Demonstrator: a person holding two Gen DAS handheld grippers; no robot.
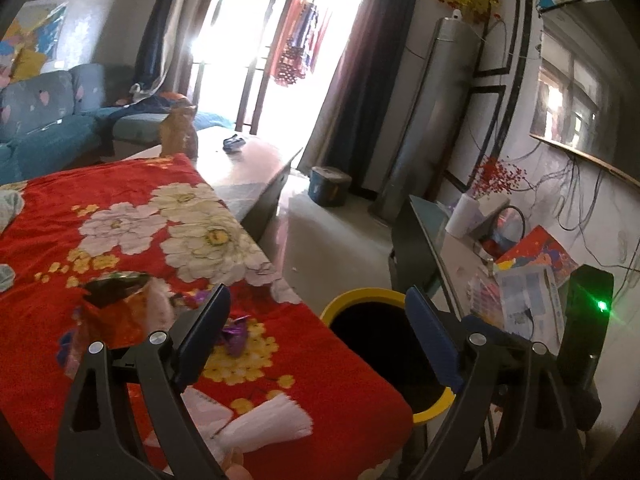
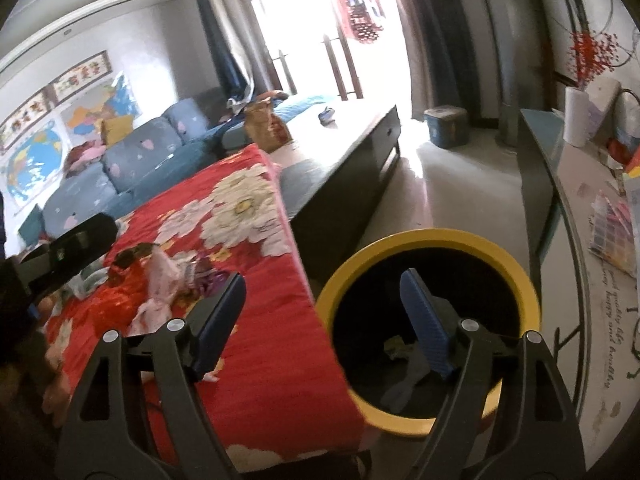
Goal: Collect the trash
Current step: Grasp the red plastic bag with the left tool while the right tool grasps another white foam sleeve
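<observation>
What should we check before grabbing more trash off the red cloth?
1. Left hand-held gripper open and holding nothing: ok.
2. Right hand-held gripper open and holding nothing: ok.
3. Yellow-rimmed bin close beside the table, mouth uncovered: ok.
4. Trash left on the red floral cloth: not ok; purple wrapper, white tissue and crumpled pink paper remain.
5. Bin has room: ok; only a few scraps show at the bottom.
6. Wrapper loose enough to lift: cannot tell.

The bin [image 2: 432,240] stands right of the table [image 2: 256,320], wrappers [image 2: 160,280] on it.
</observation>
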